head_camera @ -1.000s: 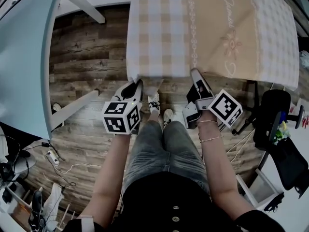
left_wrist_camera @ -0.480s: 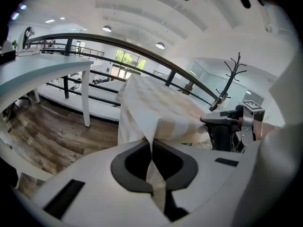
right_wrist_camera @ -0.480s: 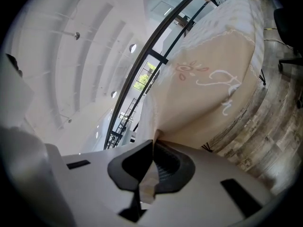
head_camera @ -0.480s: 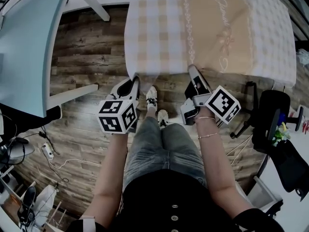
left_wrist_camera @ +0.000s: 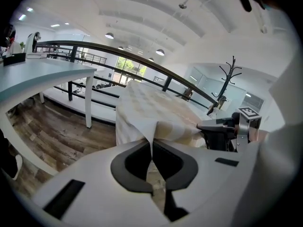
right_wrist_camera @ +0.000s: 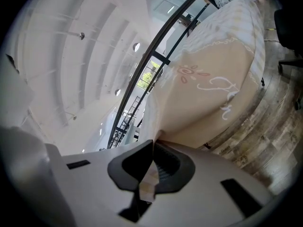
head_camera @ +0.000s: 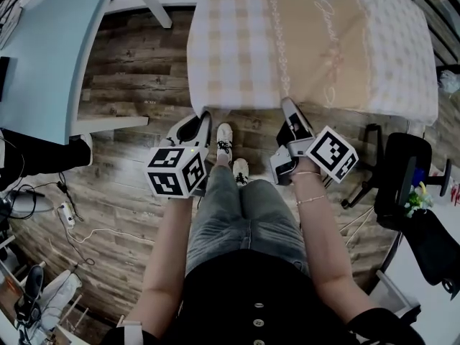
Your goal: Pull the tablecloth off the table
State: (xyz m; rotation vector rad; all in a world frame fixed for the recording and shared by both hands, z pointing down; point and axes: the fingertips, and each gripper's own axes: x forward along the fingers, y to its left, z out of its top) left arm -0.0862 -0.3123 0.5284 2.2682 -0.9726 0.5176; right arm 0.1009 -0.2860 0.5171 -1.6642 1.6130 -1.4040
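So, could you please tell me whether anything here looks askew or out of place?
Only the tablecloth: its near edge is gathered into two pinched peaks, one in the left tongs, one in the right tongs. Nothing looks spilled or damaged.

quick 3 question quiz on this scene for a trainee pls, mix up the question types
1. True or false: the left tongs and the right tongs are both shut on the near edge of the tablecloth.
2. The floor is: A carpet, B wood planks, C tiles?
3. What black item stands by the head view's right edge?
Key: 1 true; 2 B; 3 an office chair.
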